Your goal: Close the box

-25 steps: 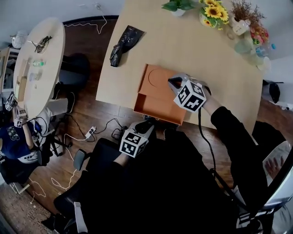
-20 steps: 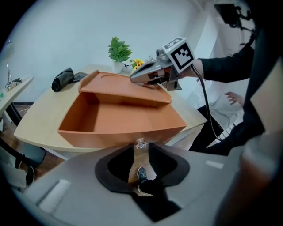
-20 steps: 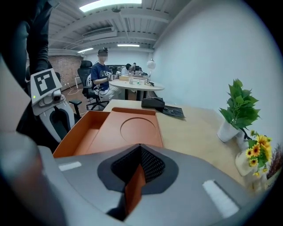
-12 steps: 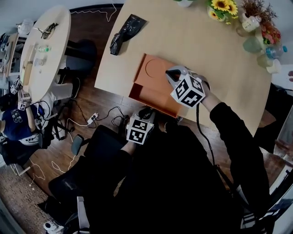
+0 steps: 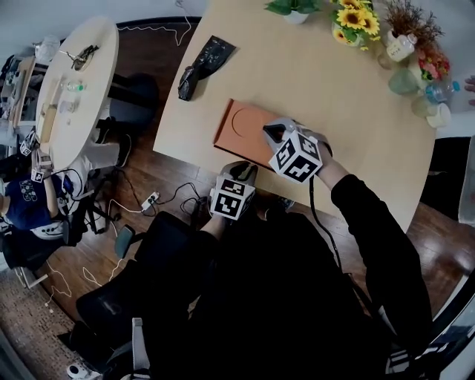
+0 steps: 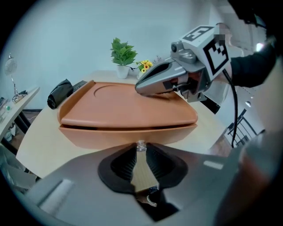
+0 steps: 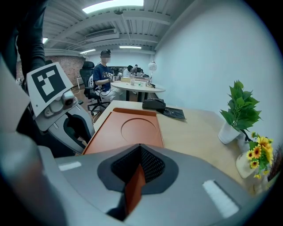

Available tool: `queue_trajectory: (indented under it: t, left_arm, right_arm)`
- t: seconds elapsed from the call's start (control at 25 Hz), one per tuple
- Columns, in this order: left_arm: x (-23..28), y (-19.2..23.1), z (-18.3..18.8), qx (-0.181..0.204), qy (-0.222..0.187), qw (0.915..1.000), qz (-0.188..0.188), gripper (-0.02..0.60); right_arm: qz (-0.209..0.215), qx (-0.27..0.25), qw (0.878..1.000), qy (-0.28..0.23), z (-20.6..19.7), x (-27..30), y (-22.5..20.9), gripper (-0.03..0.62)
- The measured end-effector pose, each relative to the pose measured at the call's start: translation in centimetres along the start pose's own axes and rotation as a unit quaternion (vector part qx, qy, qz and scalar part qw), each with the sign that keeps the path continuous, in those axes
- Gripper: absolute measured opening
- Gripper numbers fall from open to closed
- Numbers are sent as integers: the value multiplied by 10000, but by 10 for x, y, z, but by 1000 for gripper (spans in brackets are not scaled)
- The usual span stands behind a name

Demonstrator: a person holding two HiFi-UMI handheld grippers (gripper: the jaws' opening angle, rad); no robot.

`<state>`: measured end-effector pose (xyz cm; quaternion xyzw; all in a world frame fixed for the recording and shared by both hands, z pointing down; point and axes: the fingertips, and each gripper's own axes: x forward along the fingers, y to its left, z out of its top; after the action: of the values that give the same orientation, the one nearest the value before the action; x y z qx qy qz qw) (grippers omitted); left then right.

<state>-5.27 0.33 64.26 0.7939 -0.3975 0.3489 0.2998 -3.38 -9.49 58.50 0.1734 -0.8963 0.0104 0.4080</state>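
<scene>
The right gripper (image 7: 140, 149) has its jaws pressed together with nothing between them, and its tips rest on the lid of the orange box (image 5: 243, 126). The left gripper (image 6: 140, 147), its jaws also together, points at the front edge of the box, just beside it. The box stands at the near edge of the pale wooden table (image 5: 349, 111). Only the left gripper view shows a thin gap under the smooth lid. The lid has a round recess. A black pouch (image 5: 202, 68) and sunflowers (image 5: 355, 18) are well apart, farther back.
</scene>
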Motion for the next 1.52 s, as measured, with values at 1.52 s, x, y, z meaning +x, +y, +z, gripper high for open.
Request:
queue_trajectory:
  t: [1.52]
  left_arm:
    - [-177,36,165,916,-2617,9542,-1122,64]
  right_arm:
    - [-3191,4291,8044,-2588,-22,-246,-15,0]
